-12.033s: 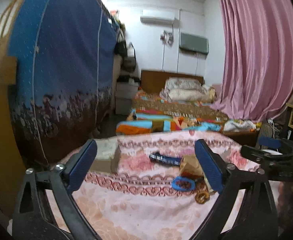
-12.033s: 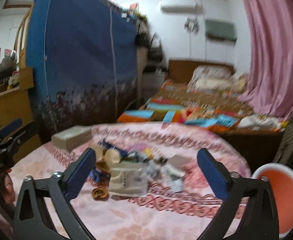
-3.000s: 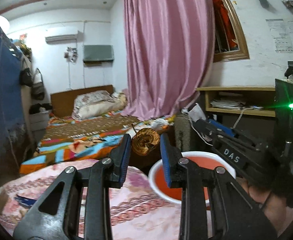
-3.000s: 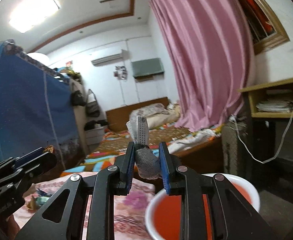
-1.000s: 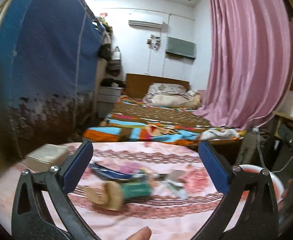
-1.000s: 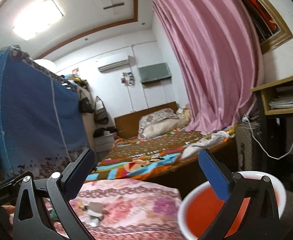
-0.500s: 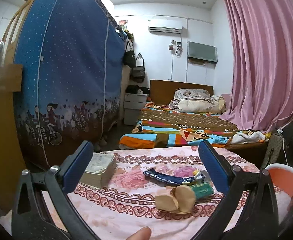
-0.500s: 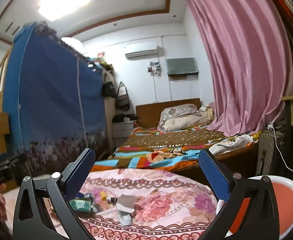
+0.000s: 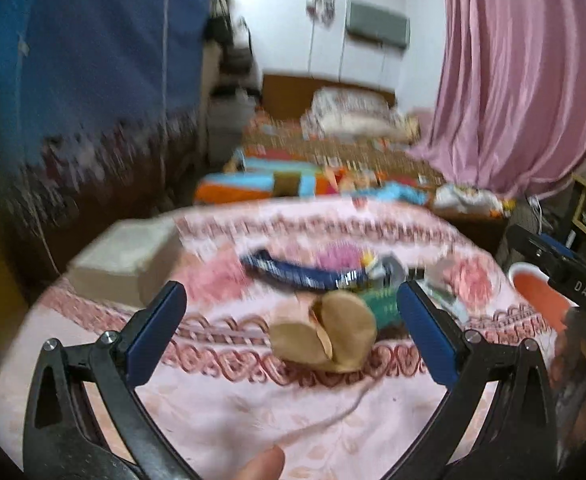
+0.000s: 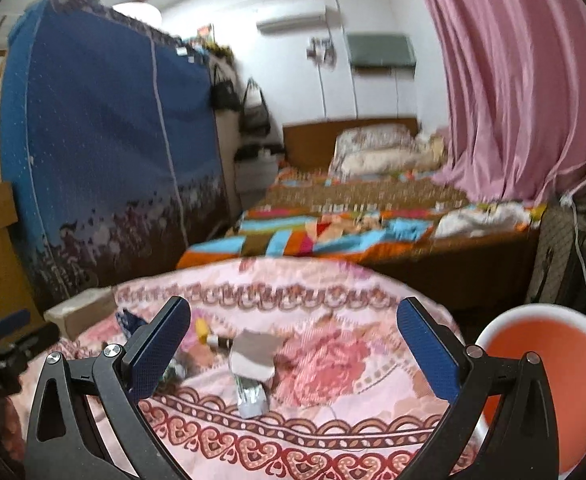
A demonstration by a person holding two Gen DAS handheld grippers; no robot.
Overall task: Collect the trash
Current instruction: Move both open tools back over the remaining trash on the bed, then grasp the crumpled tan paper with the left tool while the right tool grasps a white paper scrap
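Table: round table under a pink floral cloth w/ maroon scroll border (image 10: 333, 436), trash strewn across the middle; you work from the near edge.
Bin: white-rimmed round plastic basin w/ orange-red inside (image 10: 541, 356), off the table's right edge, low. Inside looks bare from what shows; bottom partly hidden, so can't say for sure.
Box: greyish cardboard box (image 9: 125, 256) at far left of table, apart from the trash; prob. not trash, leave it.
Left gripper (image 9: 291, 336): blue-padded jaws wide apart, nothing held, hovering just short of the tan crumpled paper cup (image 9: 325, 334), which sits between the jaws' line. View blurred, so settle before closing.
Right gripper (image 10: 293, 354): jaws also wide apart, empty, aimed at the grey-white torn paper scrap (image 10: 255, 354) w/ a silvery foil wrapper (image 10: 251, 394) just nearer you.
Other trash: long dark-blue wrapper (image 9: 293, 274) behind the cup, green packet (image 9: 383, 304) touching its right side, small yellow bit (image 10: 201, 328).
Step, as I judge it: next pick. Drop left straight down, straddle the cup, pinch its body not the rim; it's soft and will squash, so close gently.
Risk: the green packet is close to the right pad; come in slightly left so you don't drag it.
Thumb tip (image 9: 263, 462): shows at bottom edge, left view.
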